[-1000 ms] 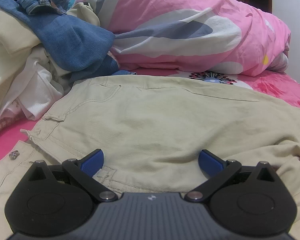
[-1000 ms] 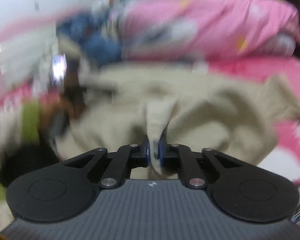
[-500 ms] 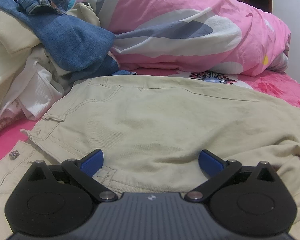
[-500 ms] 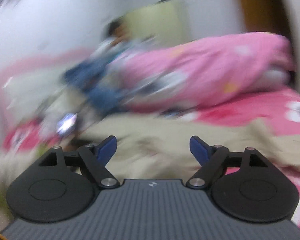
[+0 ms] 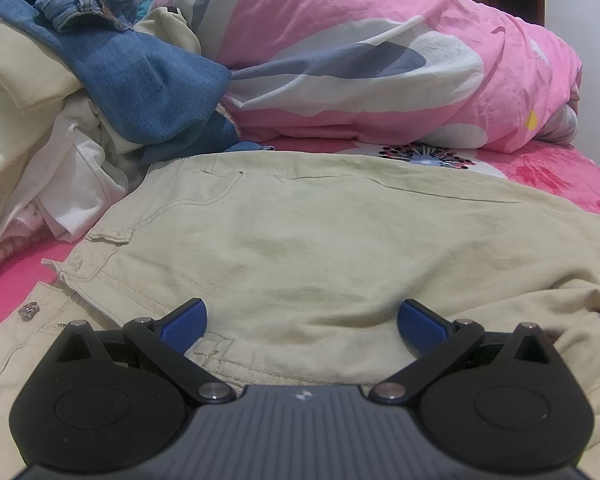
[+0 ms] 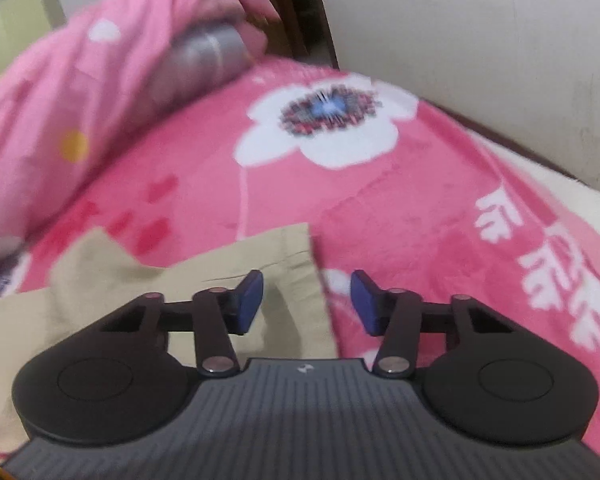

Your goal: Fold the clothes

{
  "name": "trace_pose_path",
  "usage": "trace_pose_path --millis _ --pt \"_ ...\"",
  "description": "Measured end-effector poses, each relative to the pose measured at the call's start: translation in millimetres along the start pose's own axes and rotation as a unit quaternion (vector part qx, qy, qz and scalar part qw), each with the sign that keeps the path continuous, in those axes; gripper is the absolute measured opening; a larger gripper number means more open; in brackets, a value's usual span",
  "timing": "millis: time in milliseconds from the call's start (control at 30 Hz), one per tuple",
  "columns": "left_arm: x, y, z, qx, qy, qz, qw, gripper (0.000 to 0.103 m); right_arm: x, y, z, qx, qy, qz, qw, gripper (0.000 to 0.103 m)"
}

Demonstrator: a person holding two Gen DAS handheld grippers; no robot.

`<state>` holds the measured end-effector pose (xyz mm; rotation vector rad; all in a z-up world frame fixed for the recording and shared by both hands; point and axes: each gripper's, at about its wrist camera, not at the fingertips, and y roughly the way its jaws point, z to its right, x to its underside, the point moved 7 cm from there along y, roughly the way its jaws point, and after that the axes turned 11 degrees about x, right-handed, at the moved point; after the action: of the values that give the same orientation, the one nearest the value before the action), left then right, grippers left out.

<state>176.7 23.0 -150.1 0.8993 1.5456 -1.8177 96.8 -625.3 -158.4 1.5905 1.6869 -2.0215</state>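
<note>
Beige trousers [image 5: 300, 248] lie spread across the pink bed, waistband and metal button [image 5: 28, 311] at the lower left in the left wrist view. My left gripper [image 5: 302, 322] rests open just above the seat of the trousers, nothing between its blue pads. In the right wrist view a beige trouser-leg end [image 6: 284, 256] lies flat on the pink floral bedspread [image 6: 420, 208]. My right gripper [image 6: 306, 300] is open over that hem, its left pad above the cloth and its right pad over bare bedspread.
A heap of clothes with blue jeans [image 5: 140, 76] and white garments [image 5: 60, 176] is piled at the left. A rolled pink duvet [image 5: 380, 60] lies behind the trousers. A white wall [image 6: 480, 40] and the bed's edge bound the right side.
The right gripper let go of the beige cloth it pinched a second ago, opened, and swung right to the trouser-leg end. The left gripper and the trousers under it have not moved.
</note>
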Motion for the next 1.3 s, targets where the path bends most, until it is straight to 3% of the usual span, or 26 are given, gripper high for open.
trace_pose_path --millis 67,133,233,467,667,933,1067,1100,1267,1300 --pt "0.0 0.1 0.1 -0.001 0.0 0.0 1.0 0.103 1.7 10.0 -6.6 -0.004 -0.007 0.0 1.0 0.031" --pt "0.1 0.8 0.5 -0.002 0.002 0.0 1.0 0.103 3.8 5.2 -14.7 -0.015 -0.034 0.005 0.999 0.008" --pt "0.1 1.0 1.0 -0.005 0.003 0.0 1.0 0.103 1.6 -4.2 -22.2 -0.017 -0.069 0.023 0.997 0.004" --pt "0.1 1.0 1.3 -0.008 0.005 0.001 1.0 0.103 -54.0 -44.7 1.2 0.019 -0.059 0.11 0.992 0.003" --pt "0.3 1.0 0.6 -0.008 0.005 0.001 1.0 0.103 -75.9 -24.8 5.0 0.054 -0.093 0.093 0.99 0.003" --pt "0.5 1.2 0.1 -0.008 0.006 0.001 1.0 0.103 -56.9 34.7 2.4 0.108 -0.109 0.049 0.987 0.007" --pt "0.7 1.5 0.3 -0.008 0.006 0.001 1.0 0.103 -61.0 31.1 22.2 0.131 -0.057 0.046 0.989 0.012" --pt "0.7 1.5 0.3 -0.008 0.006 0.001 1.0 0.103 -62.0 30.0 27.3 0.136 -0.043 0.046 0.989 0.019" --pt "0.7 1.4 0.4 -0.008 0.006 0.0 1.0 0.103 -66.9 24.4 52.7 0.164 0.025 0.043 0.985 0.022" --pt "0.7 1.4 0.4 -0.008 0.006 0.0 1.0 0.103 -66.0 14.8 62.3 0.14 0.067 0.042 0.987 0.022"
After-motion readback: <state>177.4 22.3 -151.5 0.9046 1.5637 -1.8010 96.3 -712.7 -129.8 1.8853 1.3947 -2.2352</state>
